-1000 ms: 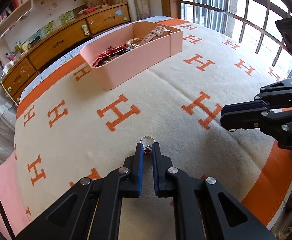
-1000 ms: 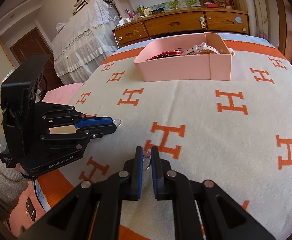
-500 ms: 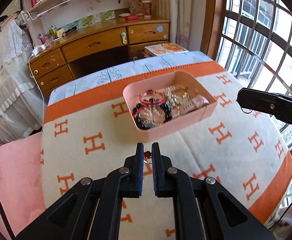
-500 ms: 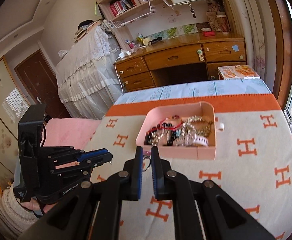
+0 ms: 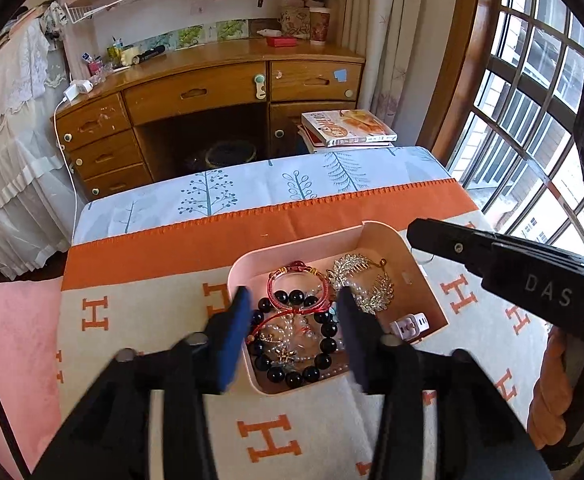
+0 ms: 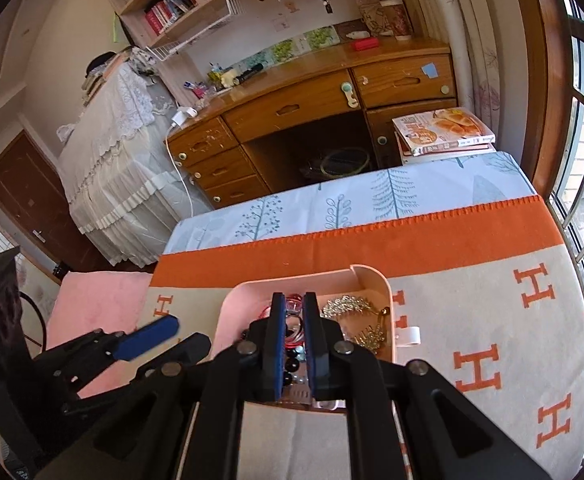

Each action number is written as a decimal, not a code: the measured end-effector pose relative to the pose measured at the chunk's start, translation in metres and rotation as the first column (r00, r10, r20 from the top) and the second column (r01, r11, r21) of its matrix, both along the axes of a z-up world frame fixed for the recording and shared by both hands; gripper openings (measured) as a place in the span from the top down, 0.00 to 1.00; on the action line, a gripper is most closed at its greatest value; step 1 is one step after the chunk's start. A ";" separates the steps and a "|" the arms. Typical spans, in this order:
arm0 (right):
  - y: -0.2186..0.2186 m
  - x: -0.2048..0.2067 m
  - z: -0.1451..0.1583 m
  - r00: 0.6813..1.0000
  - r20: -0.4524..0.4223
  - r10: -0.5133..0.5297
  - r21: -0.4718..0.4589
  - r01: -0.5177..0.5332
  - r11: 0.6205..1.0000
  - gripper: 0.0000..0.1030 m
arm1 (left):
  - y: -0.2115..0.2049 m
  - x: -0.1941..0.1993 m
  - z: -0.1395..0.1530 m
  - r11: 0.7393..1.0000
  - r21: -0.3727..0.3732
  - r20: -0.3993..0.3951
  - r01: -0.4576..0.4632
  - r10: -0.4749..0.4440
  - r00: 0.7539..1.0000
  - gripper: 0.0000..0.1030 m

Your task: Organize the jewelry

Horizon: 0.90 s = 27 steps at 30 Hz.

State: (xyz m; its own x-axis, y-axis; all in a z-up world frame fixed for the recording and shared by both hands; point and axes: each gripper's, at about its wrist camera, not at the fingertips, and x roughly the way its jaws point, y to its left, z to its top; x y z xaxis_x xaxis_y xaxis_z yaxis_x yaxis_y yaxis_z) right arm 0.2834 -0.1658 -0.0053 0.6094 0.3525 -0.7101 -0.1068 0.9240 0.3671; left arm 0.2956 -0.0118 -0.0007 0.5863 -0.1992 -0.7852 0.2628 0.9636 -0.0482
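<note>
Below, in the left wrist view, the left gripper point(image 5: 292, 308) stood with its jaws wide apart over the pink tray point(image 5: 388, 236), nothing between them. Framed in that gap lay the black bead bracelet point(image 5: 292, 376), the red bangle point(image 5: 298, 290) and, toward the right, the silver leaf hair comb point(image 5: 362, 280); a white watch strap point(image 5: 408, 326) rested at the tray's right edge.

By contrast, the right wrist view showed the right gripper point(image 6: 295, 320) with its fingers point(image 6: 278, 344) drawn close, leaving a narrow slot above the same tray point(image 6: 376, 276). Red and clear shapes showed within the slot, but whether anything was pinched there could not be told. These fingers hid most of the tray's left half; only the comb point(image 6: 348, 304) was plain, at centre right.

Each view caught the other tool: the right gripper point(image 5: 424, 236) entered from the right edge, side-on, its jaw gap unreadable; the left gripper point(image 6: 159, 332) appeared at lower left, motion-blurred.

Beneath the tray spread an orange-and-cream H-patterned blanket point(image 5: 267, 436). Beyond it, at upper centre, stood a wooden desk point(image 5: 211, 92), with stacked books point(image 5: 348, 128) to its right.
</note>
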 end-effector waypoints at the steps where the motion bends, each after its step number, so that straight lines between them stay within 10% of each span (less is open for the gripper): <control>1: -0.001 0.002 -0.005 1.000 -0.017 -0.002 0.003 0.002 1.000 0.91 | 0.000 0.000 0.000 1.000 0.004 0.014 -0.011 0.011 1.000 0.29; 13: -0.014 -0.034 -0.006 1.000 -0.007 -0.014 -0.014 0.014 1.000 0.90 | 0.008 -0.039 0.007 0.999 0.041 0.058 -0.031 0.028 0.998 0.13; 16: -0.011 -0.062 0.003 0.999 0.031 -0.007 -0.039 0.008 0.999 0.73 | 0.014 -0.064 0.011 0.998 0.043 0.060 -0.046 0.043 0.997 0.01; 27: 0.008 -0.178 0.016 0.987 0.156 0.048 -0.130 -0.028 0.991 0.68 | 0.037 -0.175 0.023 0.988 0.010 0.098 -0.152 0.150 0.984 0.01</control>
